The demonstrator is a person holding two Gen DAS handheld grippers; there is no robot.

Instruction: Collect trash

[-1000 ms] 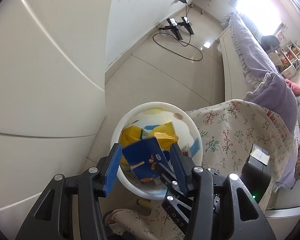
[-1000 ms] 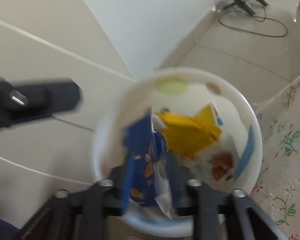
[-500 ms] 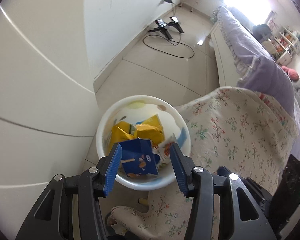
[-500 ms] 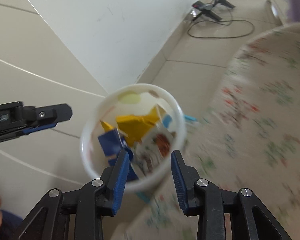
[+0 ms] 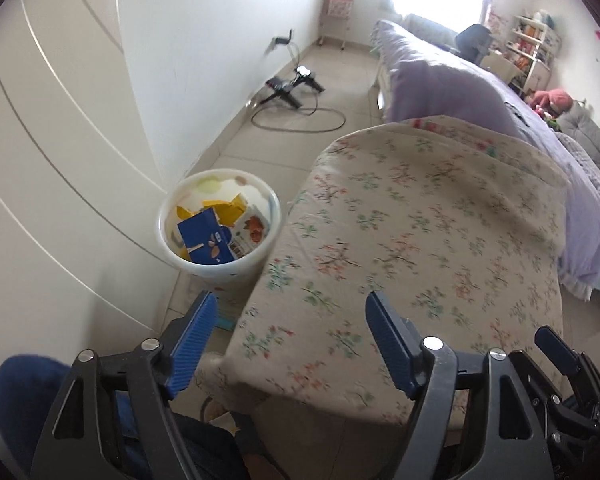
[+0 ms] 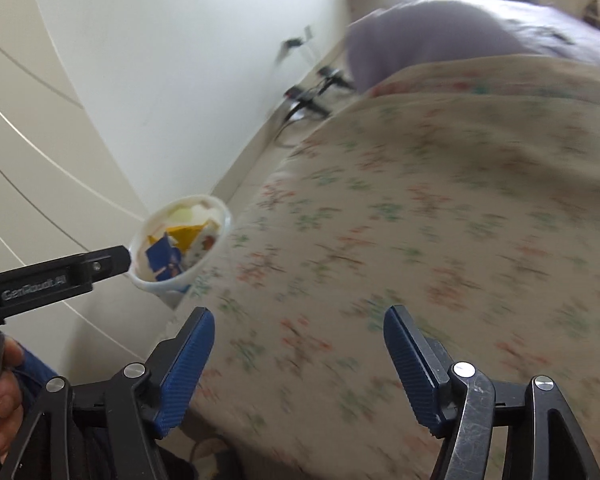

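**Both grippers empty above the floral cloth, trash sitting in the bin**

The largest thing in both views is the floral-covered surface, a cream cloth with small sprigs draped over some raised piece of furniture. In these frames its top carries no wrapper or scrap, which suggests this patch holds nothing left to collect, though the right wrist view is too blurred to be sure. Beyond it lies the bed under a lilac cover, and along the white wall a black cable loops on the tiled floor.

The white bin stands on the floor in the gap between the wall panels and the cloth's edge, just beside that edge. This placement probably lets the person drop items in without leaving the spot. Inside it sit the task's things: a blue carton on top, with yellow packaging and a white printed wrapper behind it. The pile reaches close to the rim.

The left gripper hangs over the near corner of the cloth, jaws spread wide with nothing between the blue pads. The right gripper is likewise spread wide and empty over the cloth; in its view the left gripper's black body reaches toward the bin from the left edge. Judging by this, the grippers' loads are deposited and both are held ready for whatever is next.
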